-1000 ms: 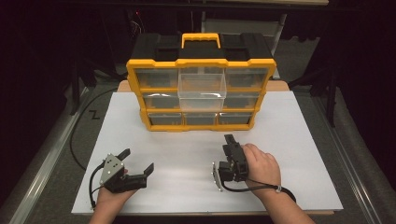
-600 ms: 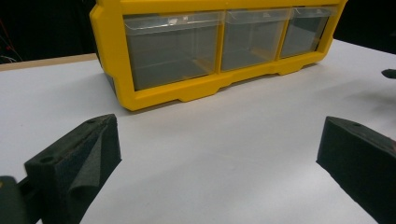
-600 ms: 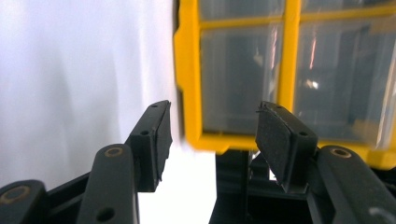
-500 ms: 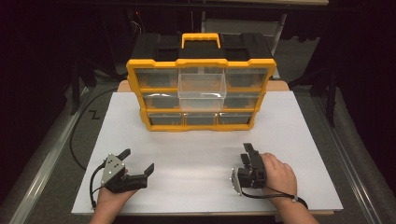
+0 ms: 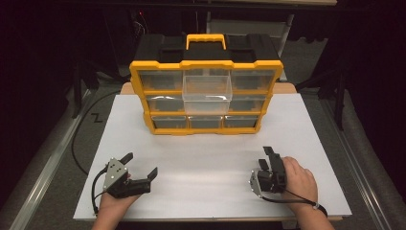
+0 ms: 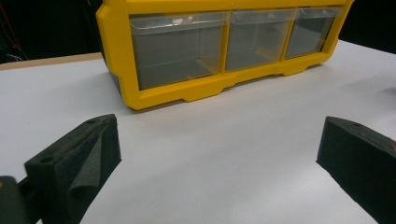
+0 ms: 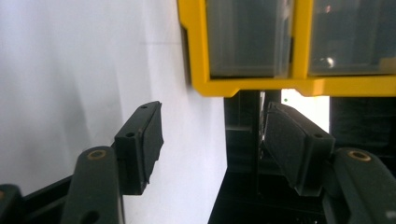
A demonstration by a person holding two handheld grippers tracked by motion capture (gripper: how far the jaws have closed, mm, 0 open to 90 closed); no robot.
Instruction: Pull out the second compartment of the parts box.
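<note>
While the right gripper [image 5: 268, 158] lies on its side near the front right of the white table [image 5: 306, 143], its jaws stand apart with nothing between them, having just been opening; in the right gripper view the two black pads [image 7: 144, 140] frame bare tabletop and a corner of the yellow box. The right hand [image 5: 297, 179] wraps the gripper's body from behind, wrist low at the table's front edge, a cable looping under it. The left gripper [image 5: 141, 165] rests near the front left, jaws spread wide and empty, pointing toward the middle of the table; the left hand [image 5: 115, 199] holds it from below with the forearm coming in from the front edge. Both are well apart from the yellow drawer box [image 5: 206, 96], which stands upright at the back of the table, its clear middle drawer [image 5: 207, 93] pulled partly out
</note>
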